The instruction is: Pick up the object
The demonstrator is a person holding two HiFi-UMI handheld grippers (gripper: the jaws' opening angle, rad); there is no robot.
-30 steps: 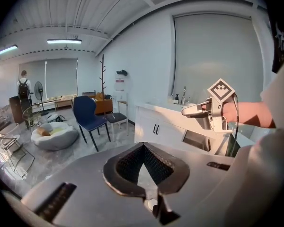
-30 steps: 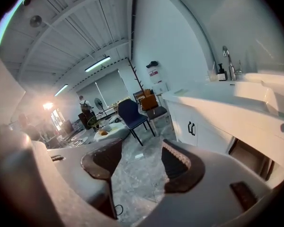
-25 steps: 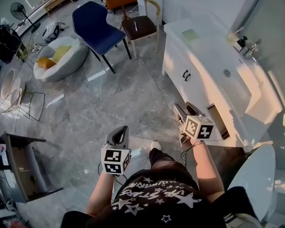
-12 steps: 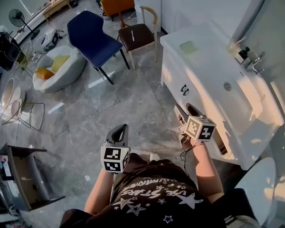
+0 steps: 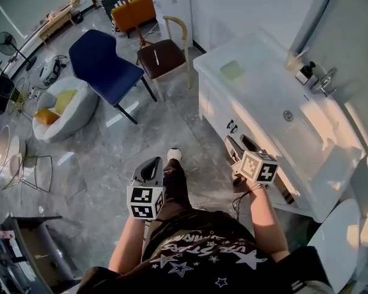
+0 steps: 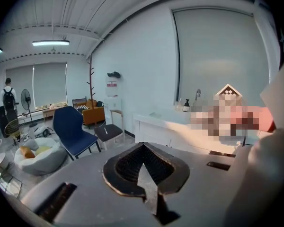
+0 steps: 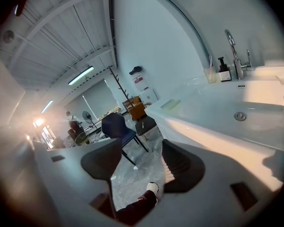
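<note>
No single object stands out as the one to pick up. A white vanity counter (image 5: 265, 97) runs along the right wall, and a flat green pad (image 5: 232, 70) lies near its far end. By the faucet (image 5: 327, 80) stands a dark soap bottle (image 5: 305, 73). My right gripper (image 5: 240, 144) hovers open and empty beside the cabinet front; in the right gripper view (image 7: 141, 157) floor shows between its jaws. My left gripper (image 5: 152, 164) is held over the floor with its tips together and nothing in them, as the left gripper view (image 6: 143, 148) also shows.
A blue chair (image 5: 100, 65) and a brown-seated chair (image 5: 161, 54) stand ahead on the grey marble floor (image 5: 110, 146). A white beanbag (image 5: 59, 105) lies left, wire baskets (image 5: 12, 161) further left. A sink bowl (image 5: 306, 121) is set into the counter. My shoe (image 5: 173, 155) is forward.
The view has advanced toward the chairs and vanity, which now sits closer. One foot has stepped forward between the grippers. Both grippers keep their pose and states.
</note>
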